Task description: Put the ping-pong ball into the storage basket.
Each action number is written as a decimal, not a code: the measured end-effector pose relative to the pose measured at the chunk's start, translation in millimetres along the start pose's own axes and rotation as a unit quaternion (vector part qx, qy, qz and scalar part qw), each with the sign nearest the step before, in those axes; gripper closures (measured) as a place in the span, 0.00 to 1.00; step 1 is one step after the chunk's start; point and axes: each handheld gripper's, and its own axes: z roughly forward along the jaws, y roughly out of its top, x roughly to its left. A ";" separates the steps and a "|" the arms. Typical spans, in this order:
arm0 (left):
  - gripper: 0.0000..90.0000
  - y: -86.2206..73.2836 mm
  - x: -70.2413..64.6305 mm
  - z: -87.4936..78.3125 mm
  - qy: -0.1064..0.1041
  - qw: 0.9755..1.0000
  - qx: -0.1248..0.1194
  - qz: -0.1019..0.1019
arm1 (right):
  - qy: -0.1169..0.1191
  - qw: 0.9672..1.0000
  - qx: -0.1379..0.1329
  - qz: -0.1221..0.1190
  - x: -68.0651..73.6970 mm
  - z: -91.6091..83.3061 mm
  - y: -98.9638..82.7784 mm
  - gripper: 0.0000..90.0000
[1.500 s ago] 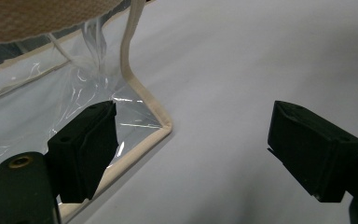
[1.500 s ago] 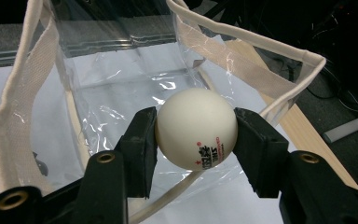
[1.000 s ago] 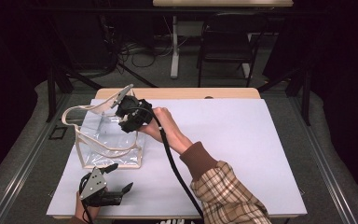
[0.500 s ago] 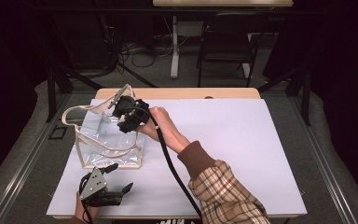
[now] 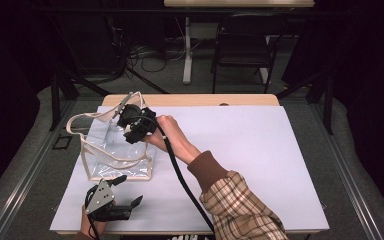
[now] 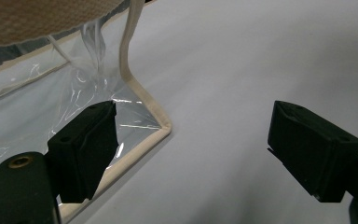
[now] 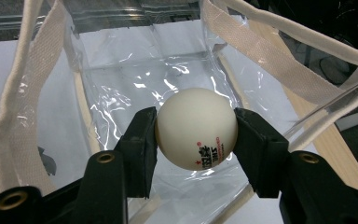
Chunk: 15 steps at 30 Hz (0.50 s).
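A clear plastic tote bag [image 5: 111, 159] with cream trim and handles stands upright at the left of the table. My right gripper [image 5: 131, 125] hangs over the bag's open mouth, shut on a white ping-pong ball [image 7: 196, 128] with red print. In the right gripper view, the bag's [image 7: 135, 79] see-through bottom lies straight below the ball, with a cream handle [image 7: 21, 88] on each side. My left gripper [image 5: 128, 190] rests low near the table's front edge, just in front of the bag. Its jaws stand wide open, the bag's bottom corner [image 6: 161, 128] lying behind the left jaw.
A white sheet [image 5: 250, 150] covers the table, with a strip of bare wood [image 5: 205, 99] at the far edge. The right gripper's black cable [image 5: 180, 175] trails back along the forearm. A chair [image 5: 240, 50] and cables sit on the floor beyond the table.
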 end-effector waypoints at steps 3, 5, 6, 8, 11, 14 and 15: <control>0.18 0.1 0.0 0.0 0.000 1.000 0.000 0.001 | 0.000 1.000 0.004 -0.001 0.4 2.4 1.4 0.56; 0.18 0.1 -0.2 0.1 -0.001 1.000 0.000 0.000 | 0.001 1.000 0.009 -0.002 1.0 4.4 3.2 0.56; 0.18 0.0 0.1 0.0 0.000 1.000 -0.001 0.000 | 0.001 1.000 0.011 -0.004 1.6 6.4 4.5 0.56; 0.18 -0.1 0.1 0.0 0.000 1.000 -0.001 0.000 | 0.001 1.000 0.012 -0.004 1.9 7.4 4.9 0.56; 0.18 0.0 0.2 -0.1 0.000 1.000 -0.002 0.000 | 0.002 1.000 0.019 -0.005 2.6 11.3 6.1 0.56; 0.18 -0.1 0.3 -0.1 0.000 1.000 -0.002 0.000 | 0.004 1.000 0.024 -0.008 3.2 15.3 7.3 0.56; 0.18 -0.1 0.3 -0.2 -0.001 1.000 -0.003 0.000 | 0.004 1.000 0.024 -0.008 3.2 15.3 7.3 0.56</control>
